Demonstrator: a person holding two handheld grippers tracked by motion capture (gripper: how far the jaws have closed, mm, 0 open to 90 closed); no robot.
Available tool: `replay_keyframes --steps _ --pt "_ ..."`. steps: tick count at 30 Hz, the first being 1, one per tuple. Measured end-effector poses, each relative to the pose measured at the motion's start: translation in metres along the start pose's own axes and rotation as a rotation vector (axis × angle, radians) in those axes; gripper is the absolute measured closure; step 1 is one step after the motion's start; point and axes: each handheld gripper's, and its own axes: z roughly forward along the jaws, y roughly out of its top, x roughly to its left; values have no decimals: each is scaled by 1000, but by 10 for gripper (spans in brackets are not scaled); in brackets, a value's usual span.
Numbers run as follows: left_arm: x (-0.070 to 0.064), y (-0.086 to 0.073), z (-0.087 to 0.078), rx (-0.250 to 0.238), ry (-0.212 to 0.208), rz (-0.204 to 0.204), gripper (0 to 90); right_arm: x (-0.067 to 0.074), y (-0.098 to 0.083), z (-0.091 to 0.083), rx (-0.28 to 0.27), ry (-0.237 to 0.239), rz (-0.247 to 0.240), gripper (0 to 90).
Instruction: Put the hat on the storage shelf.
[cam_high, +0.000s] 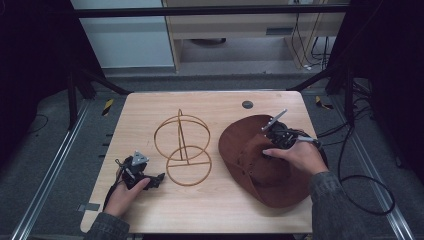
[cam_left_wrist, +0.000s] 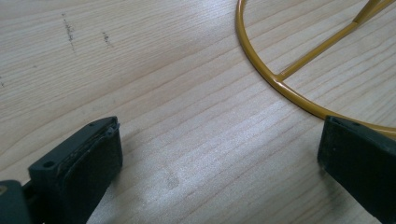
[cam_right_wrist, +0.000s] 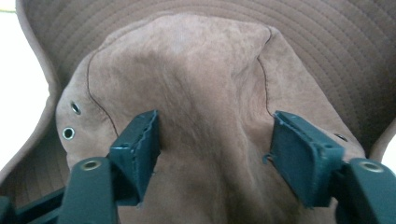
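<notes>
Dim surroundings, table (cam_high: 210, 210) evenly lit from above (soft shadows), close gripper views slightly blurred

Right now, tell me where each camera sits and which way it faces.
High view: above the person's side, looking forward and down at the wooden table; both forearms enter.
Left gripper view: on the left gripper, jaws open, facing the gold wire hat stand.
Right gripper view: on the right gripper, jaws astride the brown suede hat.
Shared: high view also shows stand and hat.
</notes>
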Motion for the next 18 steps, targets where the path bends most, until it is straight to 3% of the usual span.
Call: replay_keyframes --steps 8,9,13,18 --pt "0 0 0 1 -1 0 0 -3 -7 2 11 19 -2 639" --pt "0 0 0 1 -1 0 0 -3 -7 2 11 19 -2 639" --pt "0 0 0 0 0 0 0 -4 -7 3 26 35 -1 820" --pt "0 0 0 0 0 0 0 -6 -7 -3 0 46 7 885"
